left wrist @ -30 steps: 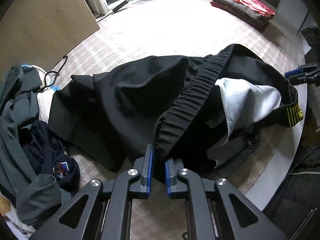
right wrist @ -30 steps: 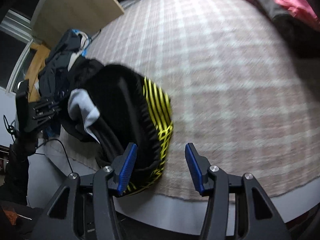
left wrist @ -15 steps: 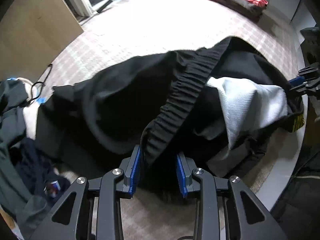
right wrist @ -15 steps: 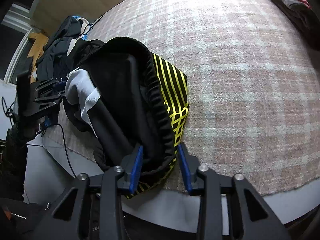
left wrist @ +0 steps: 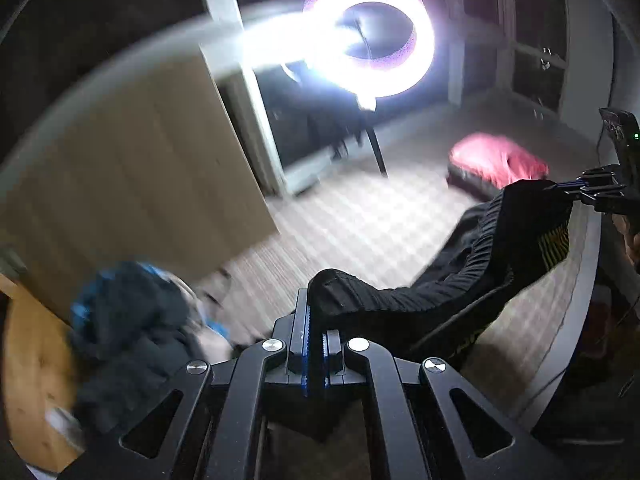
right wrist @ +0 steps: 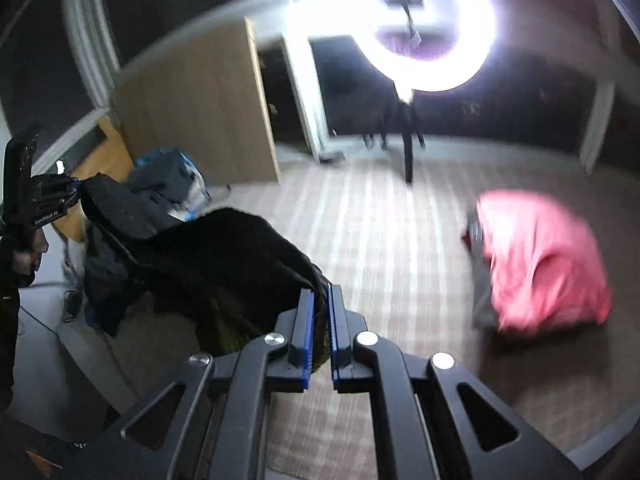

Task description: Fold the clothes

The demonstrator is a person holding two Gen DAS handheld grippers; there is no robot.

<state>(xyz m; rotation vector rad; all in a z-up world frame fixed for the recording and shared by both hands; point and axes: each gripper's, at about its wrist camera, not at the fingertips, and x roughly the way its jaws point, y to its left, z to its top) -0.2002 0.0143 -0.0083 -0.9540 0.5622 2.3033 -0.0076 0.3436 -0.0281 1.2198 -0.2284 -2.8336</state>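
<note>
Aloft, black shorts (left wrist: pixel 460 280) stretched taut — left gripper (left wrist: pixel 315 336) and right gripper (right wrist: pixel 319 328) jaws clamped on waistband.

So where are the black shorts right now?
The black shorts hang in the air, stretched by the waistband between the left gripper and right gripper, above the checked rug, with the pink pile to their right.

1. The left gripper (left wrist: pixel 315 344) has its blue-padded jaws pinched almost together, with black cloth clamped between them.
2. The right gripper (right wrist: pixel 319 332) is likewise closed to a narrow gap, with black fabric caught between its pads.
3. Each gripper is seen from the other's camera: the right one out to the left gripper's right, the left one out to the right gripper's left, both raised.
</note>
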